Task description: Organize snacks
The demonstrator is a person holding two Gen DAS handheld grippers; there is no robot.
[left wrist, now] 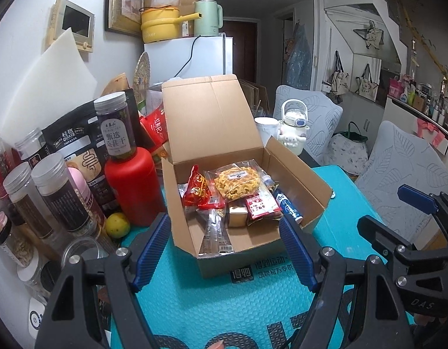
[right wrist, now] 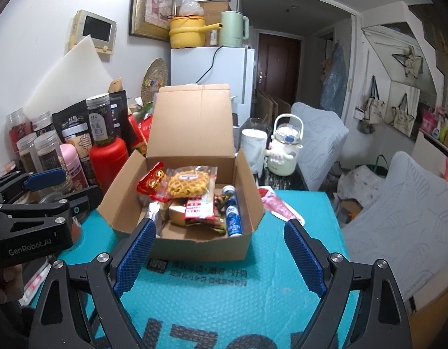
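The left tongs [left wrist: 224,250] hang spread wide and hold nothing, their blue pads flanking the near corner of the cardboard box [left wrist: 238,250] without touching it. At the table's left edge stand a cluster of clear jars [left wrist: 61,197], one red bottle [left wrist: 133,186] and one small yellow-green fruit [left wrist: 117,224]. The box sits mid-table on a teal bubble mailer [left wrist: 224,305], lid flap upright, and holds the snacks: one red packet [left wrist: 199,189], one clear bag of yellow noodle snack [left wrist: 237,181], one small tan carton [left wrist: 237,216], one red-and-white sachet [left wrist: 260,205], one blue-and-white tube [left wrist: 288,205] along its right wall, and clear stick packs [left wrist: 215,232] near the front. The right tongs [right wrist: 218,257] are likewise wide apart and empty, just short of the box front. One red packet on the mailer [right wrist: 277,205] lies just right of the box.
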